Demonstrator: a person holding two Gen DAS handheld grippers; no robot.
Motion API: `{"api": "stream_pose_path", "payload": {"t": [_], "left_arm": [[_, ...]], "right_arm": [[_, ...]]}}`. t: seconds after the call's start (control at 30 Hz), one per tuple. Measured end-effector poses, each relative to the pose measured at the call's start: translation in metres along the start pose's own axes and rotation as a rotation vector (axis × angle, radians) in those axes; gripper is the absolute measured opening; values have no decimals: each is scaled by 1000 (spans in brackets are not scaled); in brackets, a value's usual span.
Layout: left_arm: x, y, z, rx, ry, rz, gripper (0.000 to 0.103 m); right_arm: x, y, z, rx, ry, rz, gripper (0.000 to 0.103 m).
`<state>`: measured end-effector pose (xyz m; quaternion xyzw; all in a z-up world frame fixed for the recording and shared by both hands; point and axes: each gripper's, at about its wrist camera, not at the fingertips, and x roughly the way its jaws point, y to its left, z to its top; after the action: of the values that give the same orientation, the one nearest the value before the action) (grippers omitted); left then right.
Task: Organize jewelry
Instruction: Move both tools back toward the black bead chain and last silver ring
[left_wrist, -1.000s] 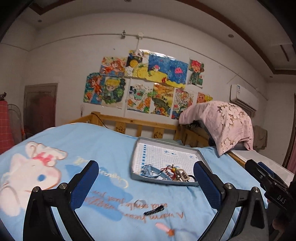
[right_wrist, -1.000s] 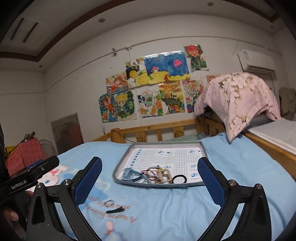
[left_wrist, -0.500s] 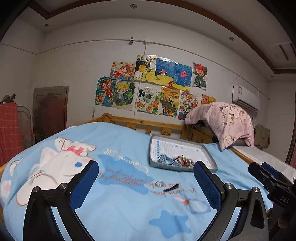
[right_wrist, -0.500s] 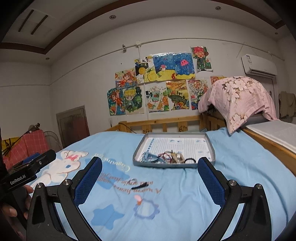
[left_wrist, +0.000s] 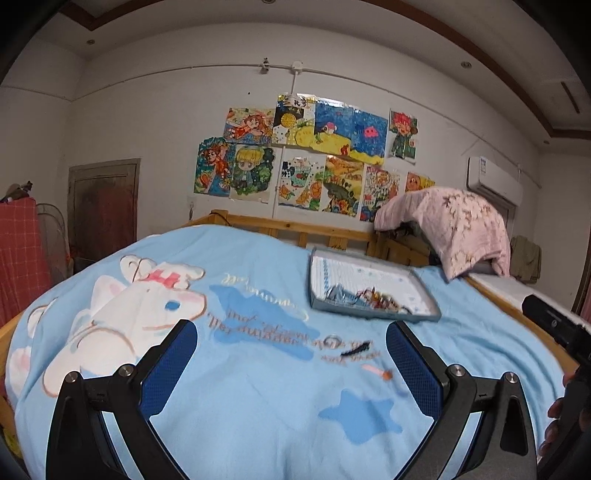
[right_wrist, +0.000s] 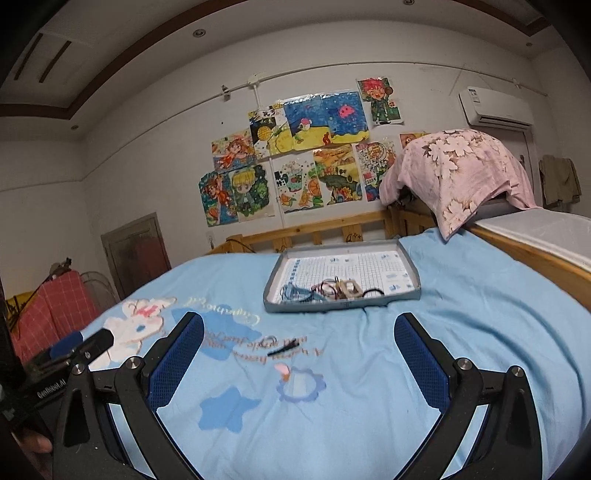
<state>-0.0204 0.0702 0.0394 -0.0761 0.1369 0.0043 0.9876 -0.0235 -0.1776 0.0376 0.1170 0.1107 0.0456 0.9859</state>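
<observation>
A grey tray (left_wrist: 428, 315) with a white grid liner lies on the blue bedspread and holds a tangle of jewelry (left_wrist: 369, 297): blue cord, red strands, a beige piece, a black band. It also shows in the right wrist view (right_wrist: 341, 304), with the jewelry (right_wrist: 332, 290) at its near side. A small ring (left_wrist: 333, 340) and a black hair clip (left_wrist: 355, 348) lie loose on the spread, in front of the tray; the clip (right_wrist: 282, 348) and ring (right_wrist: 270, 339) show in the right view too. My left gripper (left_wrist: 291, 350) and right gripper (right_wrist: 299, 343) are open, empty, well back from the tray.
The bed has a wooden rail (left_wrist: 288, 229) at the far side and a wooden edge (right_wrist: 524, 254) on the right. A pink floral blanket (right_wrist: 458, 170) is draped over something at the back right. A red checked cloth (left_wrist: 20, 251) hangs at the left.
Both grippers have pulled back from the tray, which now looks smaller and farther. More of the bedspread shows. Both stay open and empty.
</observation>
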Motion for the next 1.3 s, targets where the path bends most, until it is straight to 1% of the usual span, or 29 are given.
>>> {"api": "stream_pose_path", "payload": {"t": [0.07,0.13,0.17,0.27,0.33,0.4,0.47,0.57,0.67,0.73,0.83,0.93,1.03,1.07,1.17,1.3], "left_arm": [[4,0,14,-4,-12,-7,103],[8,-2,26,-5,-24,-16,103],[11,-3,34,-3,-31,-18,103],[19,-6,51,-6,-46,-24,103],[24,-6,61,-11,-55,-26,103],[33,-6,74,-24,-69,-30,103],[44,-7,85,-26,-71,-27,103],[65,-8,98,-23,-77,-16,103],[90,-10,105,-25,-72,-6,103],[106,-10,106,-35,-68,-4,103],[128,-10,104,-38,-46,-1,103],[148,-9,100,-36,-22,2,103],[166,-6,88,-23,17,-13,103],[174,-5,82,-12,35,-12,103],[195,-2,65,6,78,17,103],[218,6,41,-32,135,30,103]], "right_arm": [[4,2,20,3,-9,6,101],[13,6,40,9,11,21,101],[19,7,54,6,31,30,101],[37,17,81,-17,96,35,101],[56,23,101,-47,149,16,101],[67,29,115,-90,165,0,101],[82,36,130,-164,164,-17,101],[98,43,144,-227,138,-5,101],[113,45,151,-216,97,32,101],[121,44,150,-187,70,55,101],[140,43,140,-181,57,63,101],[161,39,126,-187,83,55,101],[180,33,106,-193,105,53,101],[186,31,100,-195,116,63,101],[210,22,74,-194,205,125,101],[226,6,45,-225,266,202,101]]}}
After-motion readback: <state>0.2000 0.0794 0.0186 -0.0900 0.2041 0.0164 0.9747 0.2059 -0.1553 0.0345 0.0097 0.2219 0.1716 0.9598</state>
